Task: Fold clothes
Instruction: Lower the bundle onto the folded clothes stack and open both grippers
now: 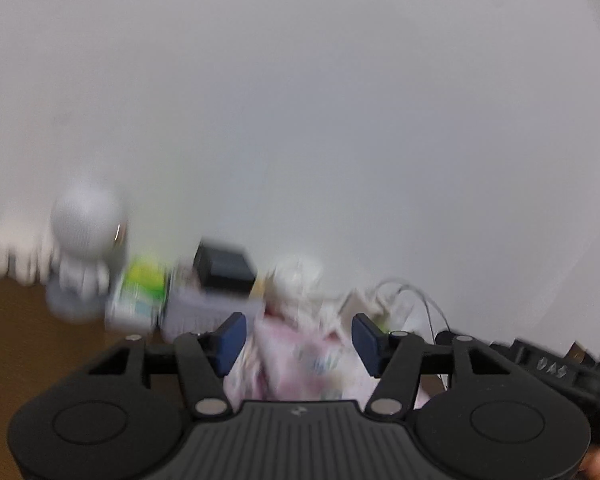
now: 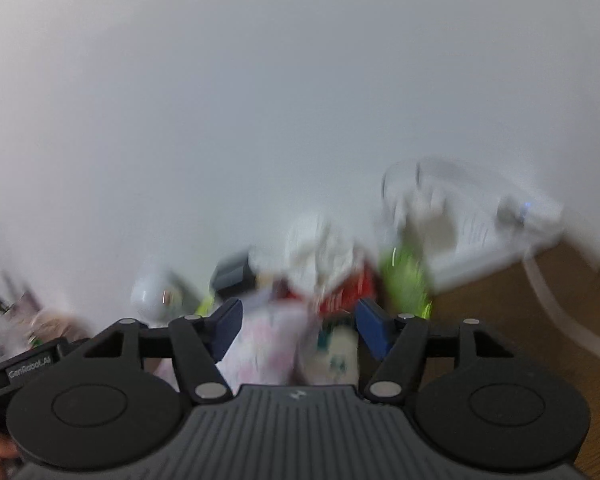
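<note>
Both my grippers, left gripper (image 1: 298, 338) and right gripper (image 2: 298, 328), stand half open, gripping nothing; the pink garment (image 1: 296, 360) lies between their fingers at twelve o'clock, probably just released onto the surface (image 1: 24, 332).

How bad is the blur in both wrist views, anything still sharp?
Left wrist: black left gripper sharp, pink patterned garment and white round-headed figurine smeared. Right wrist: black right gripper sharp, clutter behind heavily streaked; fisheye vignetting darkens corners in both.
</note>
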Motion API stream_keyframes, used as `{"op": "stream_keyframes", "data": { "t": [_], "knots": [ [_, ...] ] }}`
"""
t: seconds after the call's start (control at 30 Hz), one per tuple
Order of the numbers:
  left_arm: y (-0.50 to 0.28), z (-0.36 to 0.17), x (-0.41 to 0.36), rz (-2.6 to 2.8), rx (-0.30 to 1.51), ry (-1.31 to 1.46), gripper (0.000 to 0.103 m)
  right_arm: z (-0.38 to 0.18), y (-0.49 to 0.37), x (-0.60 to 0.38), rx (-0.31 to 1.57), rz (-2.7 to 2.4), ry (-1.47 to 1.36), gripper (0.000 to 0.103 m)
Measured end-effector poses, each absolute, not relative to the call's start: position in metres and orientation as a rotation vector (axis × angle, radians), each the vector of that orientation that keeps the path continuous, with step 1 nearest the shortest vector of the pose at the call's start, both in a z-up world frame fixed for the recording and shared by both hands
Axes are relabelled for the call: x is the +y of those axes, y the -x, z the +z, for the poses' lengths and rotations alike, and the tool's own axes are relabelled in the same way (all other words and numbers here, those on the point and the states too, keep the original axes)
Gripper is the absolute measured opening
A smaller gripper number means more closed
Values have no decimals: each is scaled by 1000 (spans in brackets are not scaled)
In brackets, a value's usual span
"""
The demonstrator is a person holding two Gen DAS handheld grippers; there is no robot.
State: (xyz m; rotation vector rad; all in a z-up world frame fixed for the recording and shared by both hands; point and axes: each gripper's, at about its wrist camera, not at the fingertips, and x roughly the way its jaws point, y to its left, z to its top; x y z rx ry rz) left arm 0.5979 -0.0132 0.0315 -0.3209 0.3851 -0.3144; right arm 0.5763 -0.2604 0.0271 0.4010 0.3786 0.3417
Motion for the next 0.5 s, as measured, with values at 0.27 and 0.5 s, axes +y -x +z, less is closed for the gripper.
{"op": "stream_keyframes", "data": {
  "t": [0.27,0.5],
  "knots": [
    [-628,-2,-53,-221,495,228,15,8,-608,-194,430,255,-240,15],
    [-630,-25,-47,-253,508,253,14,-28,-614,-189,459,220,-169,16]
  ]
}}
